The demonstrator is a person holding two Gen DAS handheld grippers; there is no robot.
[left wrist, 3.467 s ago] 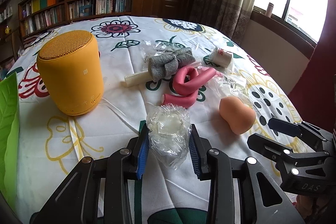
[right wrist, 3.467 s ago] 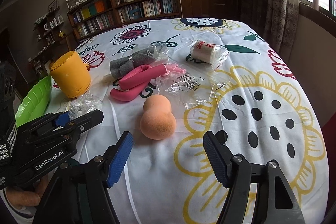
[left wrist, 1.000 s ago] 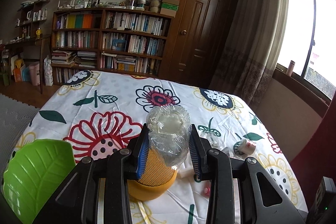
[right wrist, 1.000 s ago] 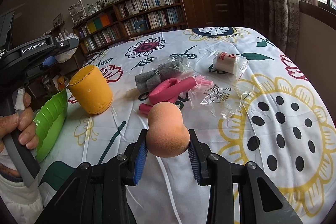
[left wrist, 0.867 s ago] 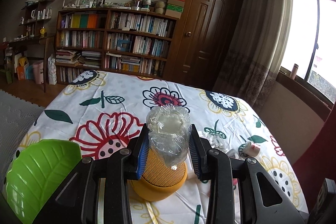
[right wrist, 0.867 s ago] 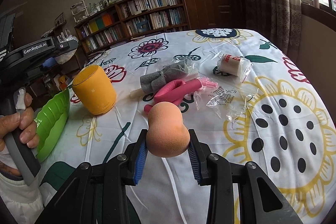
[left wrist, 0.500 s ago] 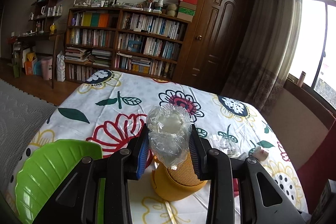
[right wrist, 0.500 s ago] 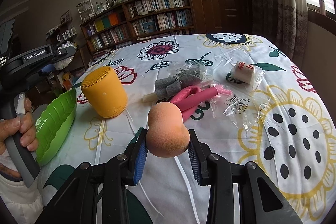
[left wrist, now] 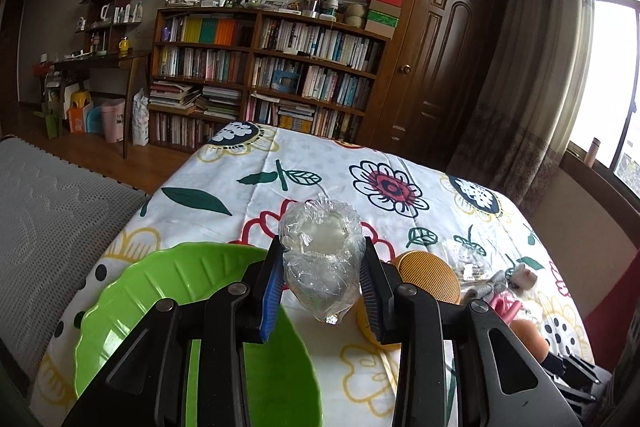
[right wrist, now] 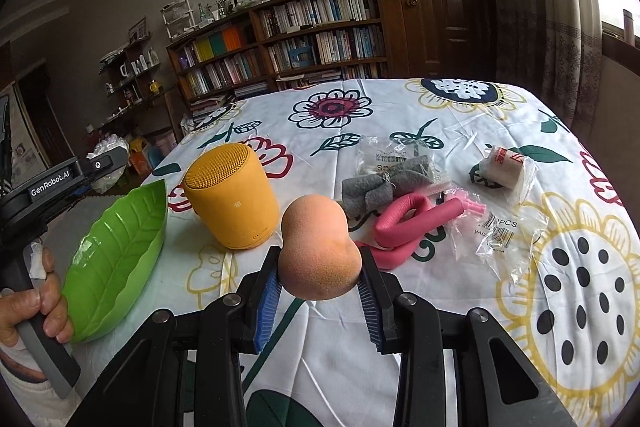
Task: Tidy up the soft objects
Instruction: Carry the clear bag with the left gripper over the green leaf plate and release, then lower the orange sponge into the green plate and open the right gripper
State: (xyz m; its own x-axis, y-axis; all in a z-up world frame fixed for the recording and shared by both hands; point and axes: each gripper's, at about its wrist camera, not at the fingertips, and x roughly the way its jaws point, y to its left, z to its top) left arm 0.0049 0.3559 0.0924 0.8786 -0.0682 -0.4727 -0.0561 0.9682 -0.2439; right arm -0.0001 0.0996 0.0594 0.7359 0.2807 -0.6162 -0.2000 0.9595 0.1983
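Over the near corner of the flowered table, the left gripper (left wrist: 320, 267) has swung round from the clutter and now hangs just above the green leaf dish (left wrist: 132, 291), clamped on a plastic-wrapped puff (left wrist: 320, 259). Off to its right, the right gripper (right wrist: 318, 291) has lifted the orange sponge (right wrist: 316, 251) clear of the cloth (pinched firmly); both look ready for dropping into the dish

A round mustard-yellow speaker with a mesh top (right wrist: 231, 195) stands on the white flower-printed tablecloth (right wrist: 460, 115); behind the table, a wooden bookcase crammed with books (left wrist: 264, 67) beside a dark panelled door (left wrist: 436, 39)
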